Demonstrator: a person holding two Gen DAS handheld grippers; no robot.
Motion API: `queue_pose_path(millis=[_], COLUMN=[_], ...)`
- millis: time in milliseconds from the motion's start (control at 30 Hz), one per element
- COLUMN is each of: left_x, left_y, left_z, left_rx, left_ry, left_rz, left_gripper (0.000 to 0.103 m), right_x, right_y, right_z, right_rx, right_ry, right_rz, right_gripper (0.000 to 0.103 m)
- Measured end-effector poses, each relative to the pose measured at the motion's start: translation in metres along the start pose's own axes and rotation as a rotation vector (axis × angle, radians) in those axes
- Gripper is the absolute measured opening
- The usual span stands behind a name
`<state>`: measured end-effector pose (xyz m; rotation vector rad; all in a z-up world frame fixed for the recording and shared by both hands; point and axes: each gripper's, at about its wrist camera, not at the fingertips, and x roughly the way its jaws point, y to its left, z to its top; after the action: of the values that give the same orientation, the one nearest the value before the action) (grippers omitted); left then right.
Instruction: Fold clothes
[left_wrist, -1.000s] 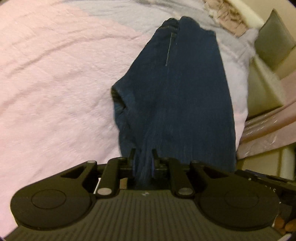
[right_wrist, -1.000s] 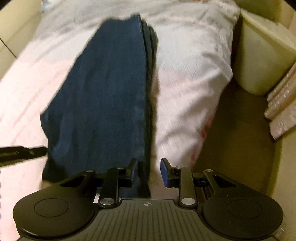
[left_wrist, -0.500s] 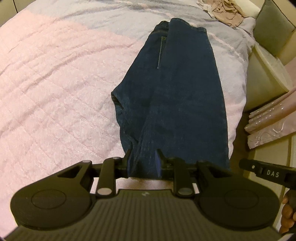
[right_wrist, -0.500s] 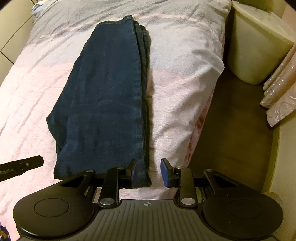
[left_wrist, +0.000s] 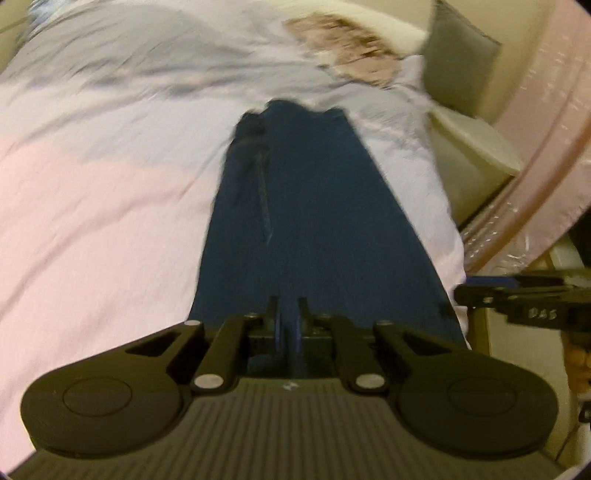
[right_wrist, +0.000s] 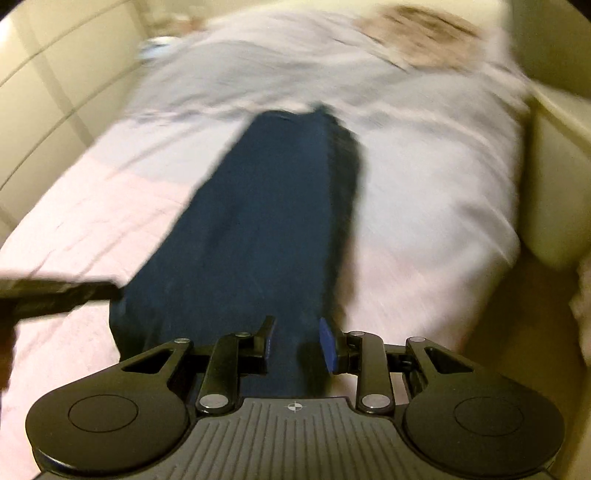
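The left gripper (left_wrist: 288, 314) has just closed its jaws onto the near end of the jeans (left_wrist: 314, 221) between them; both views have blurred.

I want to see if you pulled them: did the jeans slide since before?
Cannot tell, it's blurred. The jeans still end on the grey part of the bedspread, just short of the brown cloth.

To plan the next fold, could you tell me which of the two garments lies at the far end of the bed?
The beige garment, beyond the far end of the dark blue jeans, which stretch toward the near edge.
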<state>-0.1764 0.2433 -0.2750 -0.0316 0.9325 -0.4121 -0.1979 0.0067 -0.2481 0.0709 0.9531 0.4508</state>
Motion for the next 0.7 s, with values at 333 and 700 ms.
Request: queue_pose_path(millis=[333,700], left_x=[0.089,0.072], left_y=[0.007,0.043], left_z=[-0.013,-0.024], left_rx=[0.160,0.069], left_ry=[0.011,-0.020], left_rz=[-0.071,-0.024], left_gripper=[0.006,0.002], right_x=[0.092,0.092], right_y=[-0.019,-0.029], right_z=[0.001,0.006], right_rx=[-0.375,-0.391], right_ry=[0.043,0.033], right_rz=[0.056,0.071], right_gripper=[0.000,0.000])
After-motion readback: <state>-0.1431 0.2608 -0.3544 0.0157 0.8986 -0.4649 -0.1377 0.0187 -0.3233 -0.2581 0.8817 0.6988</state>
